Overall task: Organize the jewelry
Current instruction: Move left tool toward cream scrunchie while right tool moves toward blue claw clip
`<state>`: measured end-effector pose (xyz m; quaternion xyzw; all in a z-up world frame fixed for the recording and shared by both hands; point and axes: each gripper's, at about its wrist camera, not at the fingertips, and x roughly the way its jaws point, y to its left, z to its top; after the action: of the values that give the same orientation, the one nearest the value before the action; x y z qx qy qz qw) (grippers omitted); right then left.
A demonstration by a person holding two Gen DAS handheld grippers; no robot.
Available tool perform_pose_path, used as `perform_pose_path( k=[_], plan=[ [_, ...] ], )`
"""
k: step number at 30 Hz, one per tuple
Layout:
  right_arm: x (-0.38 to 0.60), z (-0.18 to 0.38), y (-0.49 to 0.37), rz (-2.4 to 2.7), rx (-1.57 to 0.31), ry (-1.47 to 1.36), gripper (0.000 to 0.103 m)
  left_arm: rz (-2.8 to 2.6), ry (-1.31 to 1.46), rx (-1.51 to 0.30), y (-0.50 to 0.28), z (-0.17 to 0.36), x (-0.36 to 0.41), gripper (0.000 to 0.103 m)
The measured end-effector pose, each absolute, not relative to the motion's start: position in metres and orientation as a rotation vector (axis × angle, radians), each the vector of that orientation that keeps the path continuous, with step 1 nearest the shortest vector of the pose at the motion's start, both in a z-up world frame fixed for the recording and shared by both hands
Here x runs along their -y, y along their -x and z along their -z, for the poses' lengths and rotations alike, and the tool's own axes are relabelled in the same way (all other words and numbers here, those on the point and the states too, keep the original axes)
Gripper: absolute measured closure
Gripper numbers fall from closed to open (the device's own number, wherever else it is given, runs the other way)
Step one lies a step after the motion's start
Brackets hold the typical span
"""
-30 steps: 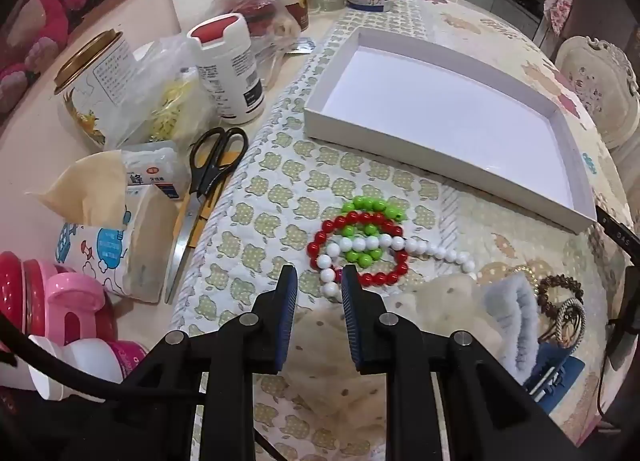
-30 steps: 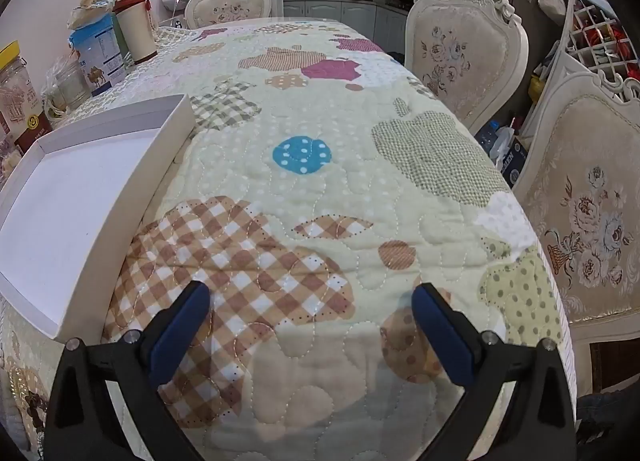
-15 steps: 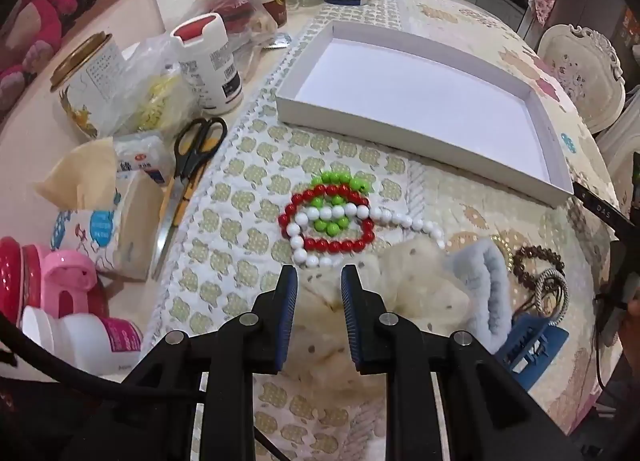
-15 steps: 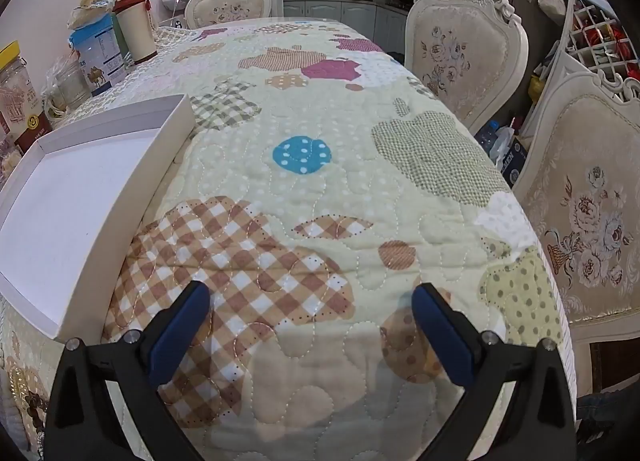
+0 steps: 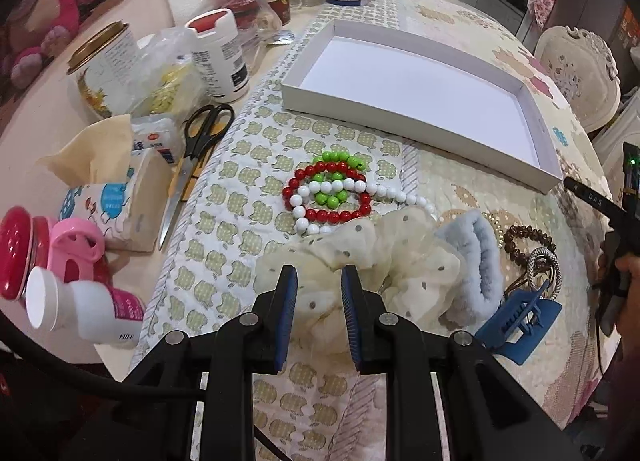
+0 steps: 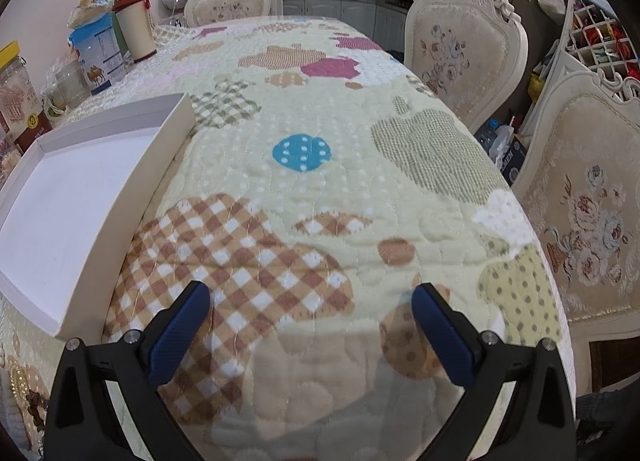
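Observation:
In the left wrist view my left gripper (image 5: 318, 281) hangs over a cream dotted scrunchie (image 5: 360, 257), jaws a small gap apart and holding nothing. Beyond it lie red, green and white bead strings (image 5: 328, 193). To the right are a pale blue fluffy band (image 5: 478, 261), a brown bead bracelet (image 5: 528, 237), a silver ring piece (image 5: 546, 261) and a blue hair claw (image 5: 520, 321). An empty white shallow box (image 5: 416, 73) sits further back. My right gripper (image 6: 310, 297) is wide open over bare quilt, the box (image 6: 72, 197) to its left.
Left of the quilt are black scissors (image 5: 196, 153), a tissue pack (image 5: 116, 197), white bottles (image 5: 220, 57), a jar (image 5: 108, 69) and pink cups (image 5: 52, 249). Ornate chairs (image 6: 460, 65) stand past the table's right edge.
My left gripper has pulled back toward me, from the beads to over the cream scrunchie. Its jaw gap is unchanged. The right gripper has not moved.

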<state>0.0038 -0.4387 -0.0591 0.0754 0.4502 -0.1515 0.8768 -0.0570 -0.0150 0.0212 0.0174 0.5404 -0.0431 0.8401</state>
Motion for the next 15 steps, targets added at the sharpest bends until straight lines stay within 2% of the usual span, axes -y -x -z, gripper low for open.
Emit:
perform_pose_path(
  k=[6,15],
  plan=[
    [0.42,0.042,0.031,0.312,-0.986,-0.186,0.001,0.082,-0.009,-1.128,0.068,-0.026,0.012,0.082],
    [0.367,-0.02,0.088,0.18,-0.889,-0.132,0.001,0.082,0.013,-1.085,0.091,-0.04,0.023,0.082]
  ],
)
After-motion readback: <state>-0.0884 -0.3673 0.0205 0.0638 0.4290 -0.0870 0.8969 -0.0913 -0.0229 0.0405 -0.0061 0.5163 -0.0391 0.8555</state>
